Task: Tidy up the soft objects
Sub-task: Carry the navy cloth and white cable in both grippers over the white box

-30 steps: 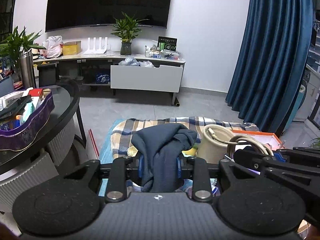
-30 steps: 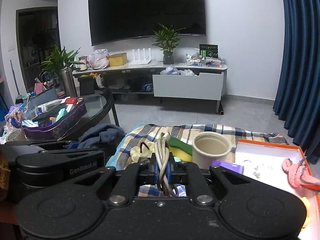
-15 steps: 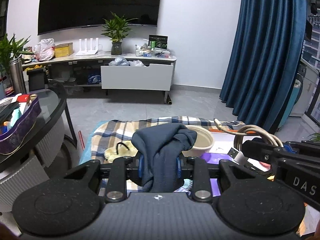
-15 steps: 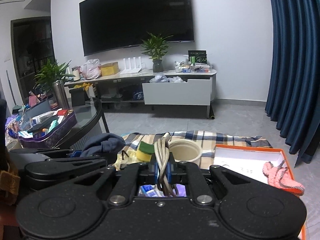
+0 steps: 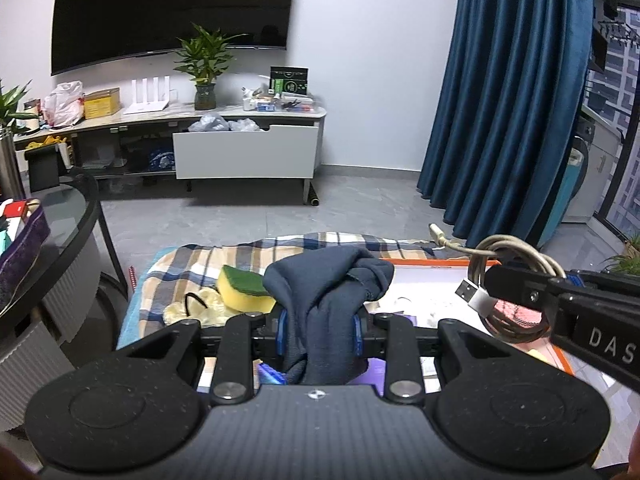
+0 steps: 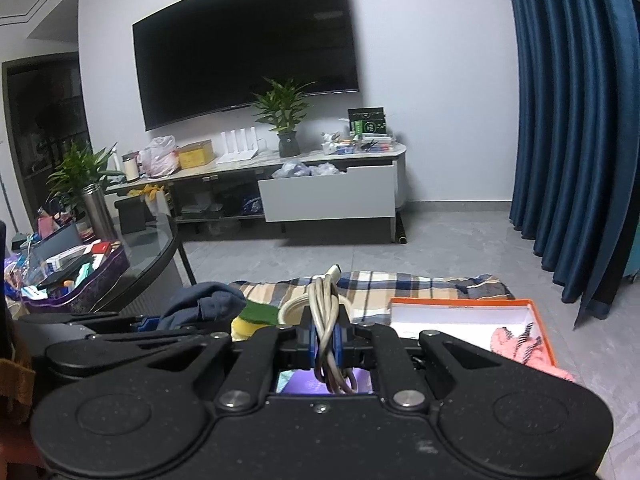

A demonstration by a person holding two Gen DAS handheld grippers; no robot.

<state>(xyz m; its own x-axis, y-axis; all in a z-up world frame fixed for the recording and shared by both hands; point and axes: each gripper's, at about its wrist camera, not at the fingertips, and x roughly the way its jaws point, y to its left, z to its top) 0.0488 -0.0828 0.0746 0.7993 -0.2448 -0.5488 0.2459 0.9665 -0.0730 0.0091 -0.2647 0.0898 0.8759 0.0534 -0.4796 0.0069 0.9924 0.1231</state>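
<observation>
My left gripper (image 5: 319, 330) is shut on a dark navy cloth (image 5: 326, 300) that bunches up between its jaws; it also shows in the right wrist view (image 6: 204, 304). My right gripper (image 6: 326, 338) is shut on a coiled beige USB cable (image 6: 326, 320), seen from the side in the left wrist view (image 5: 508, 276). Both are held above a plaid blanket (image 5: 192, 260) on the floor. An orange-rimmed white box (image 6: 460, 316) holds a pink striped cloth (image 6: 520, 346). A yellow-green sponge (image 5: 240, 288) and a cream cloth (image 5: 192, 308) lie on the blanket.
A round black glass table (image 6: 148, 256) with a purple tray (image 6: 92, 284) of clutter stands at the left. A white TV cabinet (image 5: 244, 152) lines the far wall. Blue curtains (image 5: 508, 100) hang at the right. A cream cup (image 6: 296, 306) sits behind my right gripper.
Both grippers have risen and shifted right with their loads. The sponge and the orange box have come into fuller view; the cup has slipped behind the gripper.
</observation>
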